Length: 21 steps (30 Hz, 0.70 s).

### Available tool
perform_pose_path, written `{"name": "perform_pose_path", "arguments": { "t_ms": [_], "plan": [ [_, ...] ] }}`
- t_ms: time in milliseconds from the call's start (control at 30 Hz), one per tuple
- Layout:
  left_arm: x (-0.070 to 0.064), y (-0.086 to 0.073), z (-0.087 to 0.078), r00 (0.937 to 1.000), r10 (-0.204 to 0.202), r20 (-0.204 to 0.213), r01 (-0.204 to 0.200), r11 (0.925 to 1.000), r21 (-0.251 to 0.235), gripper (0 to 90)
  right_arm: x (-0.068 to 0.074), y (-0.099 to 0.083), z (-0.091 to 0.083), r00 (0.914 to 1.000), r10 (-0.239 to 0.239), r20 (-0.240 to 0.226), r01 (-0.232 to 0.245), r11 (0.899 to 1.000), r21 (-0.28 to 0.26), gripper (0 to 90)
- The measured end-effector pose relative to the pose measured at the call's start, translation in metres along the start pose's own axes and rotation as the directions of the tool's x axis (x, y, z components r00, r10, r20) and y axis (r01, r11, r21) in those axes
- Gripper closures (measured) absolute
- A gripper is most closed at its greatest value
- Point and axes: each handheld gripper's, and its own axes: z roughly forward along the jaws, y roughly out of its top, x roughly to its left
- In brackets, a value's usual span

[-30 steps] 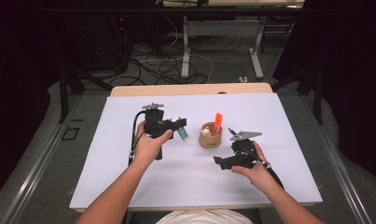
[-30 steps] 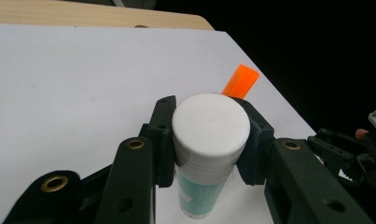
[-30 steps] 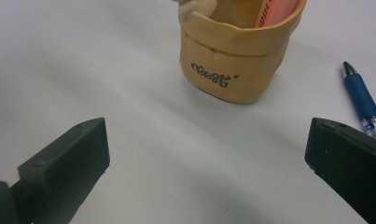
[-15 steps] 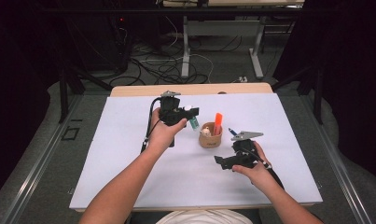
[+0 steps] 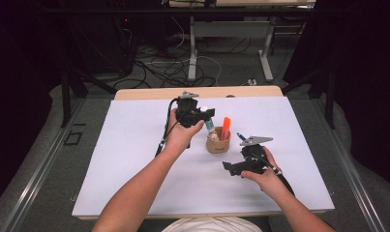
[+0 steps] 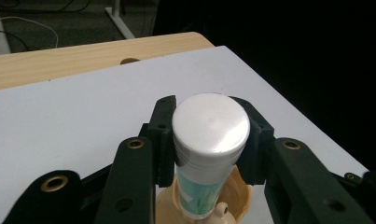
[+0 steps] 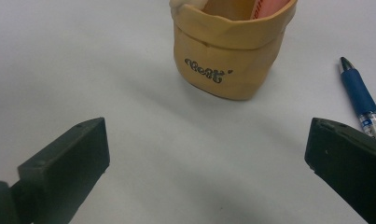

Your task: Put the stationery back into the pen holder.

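**A:** From the high view, where is your left gripper (image 5: 202,114)?

**B:** You hold it above the tan cup (image 5: 218,143), and it is clamped on a tube (image 5: 209,124) with a white cap and a green-and-white body. The long axis of the tube is tilted: the cap points up and away from you, the lower end points down into the mouth of the cup. An orange marker (image 5: 226,127) stands in the same cup. Your right gripper (image 5: 231,168) rests low on the white sheet (image 5: 134,159), just beside the cup, on your side of it. The sheet covers a wooden table (image 5: 149,93); behind it are a grey floor, cables and dark curtains.

**A:** And on the left gripper view?

**B:** The jaws press the tube (image 6: 209,140) from both sides just under the cap. Its lower end hangs over the cup (image 6: 237,193).

**A:** The right gripper view?

**B:** The jaws stand wide apart, with nothing between them. The cup (image 7: 227,51) is ahead, upright on the sheet, and a blue pen (image 7: 360,100) lies flat near it, its tip pointing away from you.
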Motion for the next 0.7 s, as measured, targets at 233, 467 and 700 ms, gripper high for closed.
{"name": "perform_pose_path", "arguments": {
  "t_ms": [233,467,700],
  "plan": [
    [-0.001,-0.003,0.009,0.9999,0.001,-0.011,-0.001,1.0,0.0,64.5,0.001,-0.001,0.001,1.0,0.001,-0.006,-0.001,1.0,0.009,0.0],
    [-0.001,-0.005,0.016,0.9999,-0.001,-0.014,0.001,1.0,-0.004,64.5,0.001,-0.001,0.002,1.0,0.001,-0.009,-0.001,1.0,0.013,0.0],
    [-0.001,-0.012,0.023,0.9999,0.006,-0.016,-0.006,0.9999,0.01,64.5,0.001,-0.002,0.003,0.9999,-0.009,-0.012,0.009,1.0,0.014,0.0]
  ]
}}
